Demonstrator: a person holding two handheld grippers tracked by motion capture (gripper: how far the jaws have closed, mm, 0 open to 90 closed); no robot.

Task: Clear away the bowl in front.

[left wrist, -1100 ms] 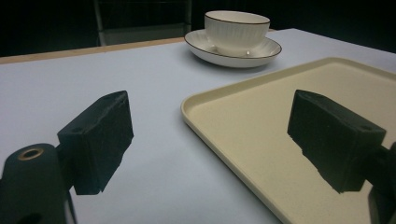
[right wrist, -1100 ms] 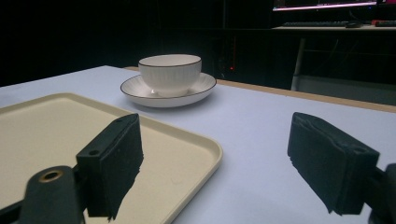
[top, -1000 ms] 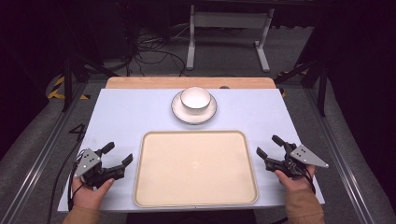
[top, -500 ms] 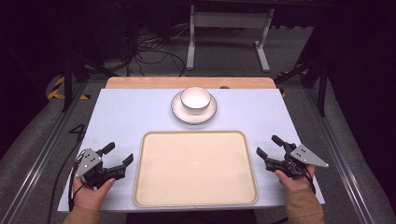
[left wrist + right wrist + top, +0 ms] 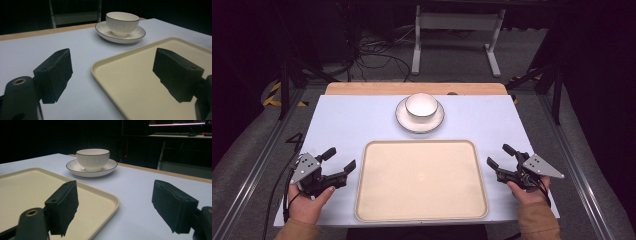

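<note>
The left gripper (image 5: 340,160) and right gripper (image 5: 499,156) flank the cream tray (image 5: 377,200), both gaping with nothing between the jaws (the right's have just been closing). Beyond the tray, well apart from both, the white bowl (image 5: 421,104) sits upright on its saucer (image 5: 404,119).

You have a pale blue bench (image 5: 352,125) with a bare wooden strip (image 5: 362,88) along its far edge. A cream tray (image 5: 421,180) lies flat on it near your edge, centred. Beyond the tray, apart from it, a white saucer (image 5: 402,117) sits on the bench; a white bowl (image 5: 421,104) stands upright on the saucer.
</note>
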